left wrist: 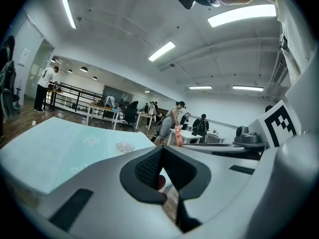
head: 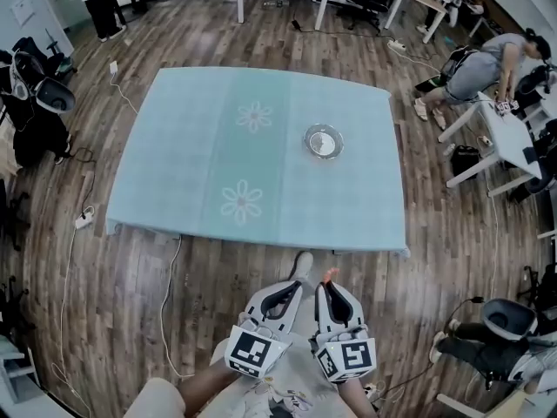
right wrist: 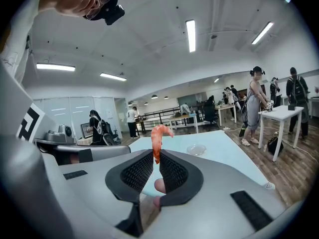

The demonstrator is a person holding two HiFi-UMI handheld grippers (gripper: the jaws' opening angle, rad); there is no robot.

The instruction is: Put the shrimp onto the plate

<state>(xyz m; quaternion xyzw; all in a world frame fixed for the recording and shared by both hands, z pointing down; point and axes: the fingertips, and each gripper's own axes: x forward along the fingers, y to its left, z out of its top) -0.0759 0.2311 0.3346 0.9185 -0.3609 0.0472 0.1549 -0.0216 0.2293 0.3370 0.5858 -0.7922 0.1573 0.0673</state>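
My right gripper (right wrist: 156, 157), low in the middle of the frame, is pinched on the shrimp (right wrist: 159, 135) near its tail end. The curled orange-pink body stands up above the ribbed black jaws. The left gripper (left wrist: 160, 158) is closed on nothing. I'd carry the shrimp level over the pale teal table (head: 191, 164) to the small shiny round plate (head: 310, 138), right of centre. There I'd lower close before letting go, since the slick body could bounce out.

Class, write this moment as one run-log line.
left hand-held gripper: shut, empty | right hand-held gripper: shut on shrimp | plate: empty, on table
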